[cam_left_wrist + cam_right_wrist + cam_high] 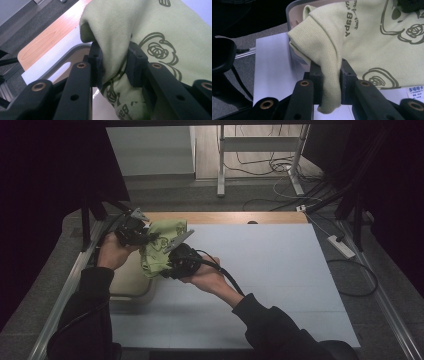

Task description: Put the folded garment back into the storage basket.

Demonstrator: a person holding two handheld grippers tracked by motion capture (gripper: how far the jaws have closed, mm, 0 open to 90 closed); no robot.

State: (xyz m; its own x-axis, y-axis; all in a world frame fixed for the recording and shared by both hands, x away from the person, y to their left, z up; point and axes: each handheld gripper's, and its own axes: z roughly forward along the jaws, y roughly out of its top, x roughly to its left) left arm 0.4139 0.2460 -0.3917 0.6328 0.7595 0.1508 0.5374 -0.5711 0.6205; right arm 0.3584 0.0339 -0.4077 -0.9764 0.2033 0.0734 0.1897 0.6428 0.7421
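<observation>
High view: you work over a white sheet [260, 280] covering a wooden table [225, 217], with grey floor, trailing cables and a white power strip [341, 246] beyond. A beige tray with a grey rim [131, 285] sits at the table's left edge. Your pale green printed cotton garment [161, 249] hangs bunched above that tray, between your tools. Your left gripper [113, 62] is clamped on a fold of it; your right gripper [331, 75] pinches its ribbed hem tight.
</observation>
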